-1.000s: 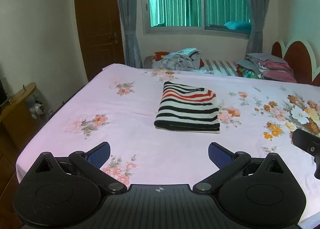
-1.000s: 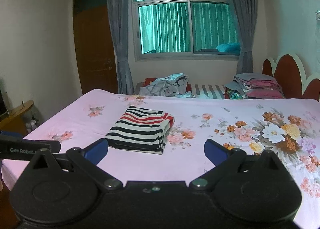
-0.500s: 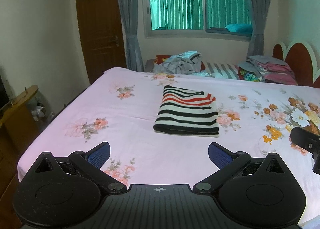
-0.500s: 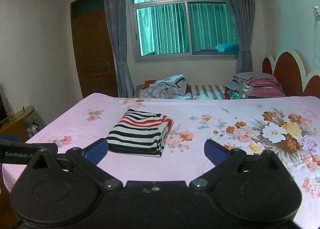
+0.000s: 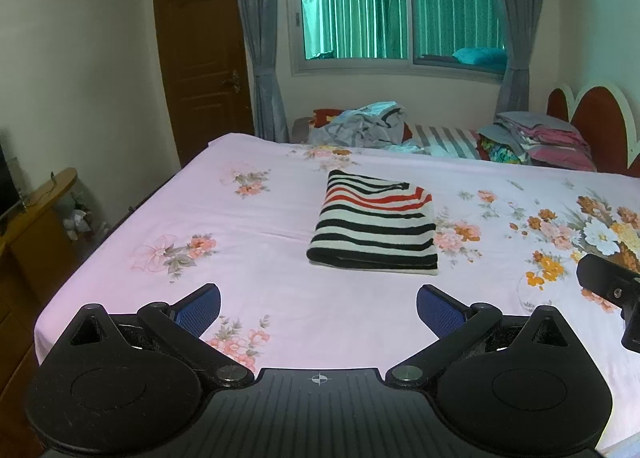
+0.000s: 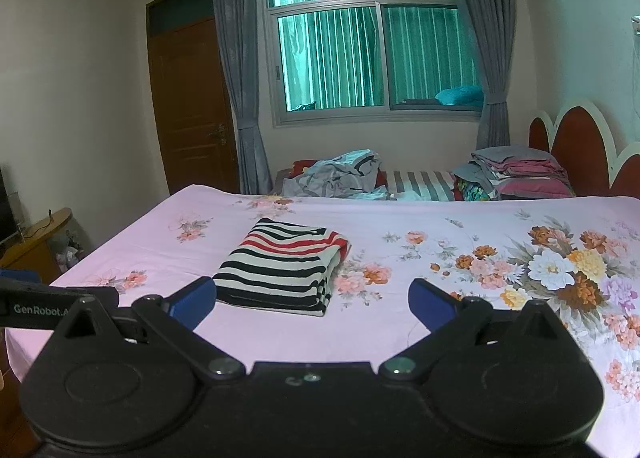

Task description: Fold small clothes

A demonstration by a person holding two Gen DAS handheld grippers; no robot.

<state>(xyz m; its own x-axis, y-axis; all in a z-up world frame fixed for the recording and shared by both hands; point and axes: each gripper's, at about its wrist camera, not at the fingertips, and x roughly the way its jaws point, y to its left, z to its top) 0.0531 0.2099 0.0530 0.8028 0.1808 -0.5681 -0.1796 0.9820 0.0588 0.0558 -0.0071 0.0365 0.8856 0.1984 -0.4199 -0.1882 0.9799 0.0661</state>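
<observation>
Left wrist view. Left tongs (image 5: 318, 304) spread wide, blue pads (image 5: 199, 308) apart, nothing between them; they hover over the near edge of the bed (image 5: 280, 310). Bed sheet pink with floral print. Folded striped garment (image 5: 374, 228) (black, white, red bands) lies flat mid-bed, well apart from the tongs, squared into a neat rectangle. Part of the right tongs (image 5: 612, 290) enters at the right edge; its opening cannot be judged here. Far side of bed: rumpled grey clothes heap (image 5: 360, 126) and a stack of folded laundry (image 5: 536, 138) beside the headboard (image 5: 596, 122). Behind: window (image 5: 396, 6), grey curtains, brown door (image 5: 204, 58).
</observation>
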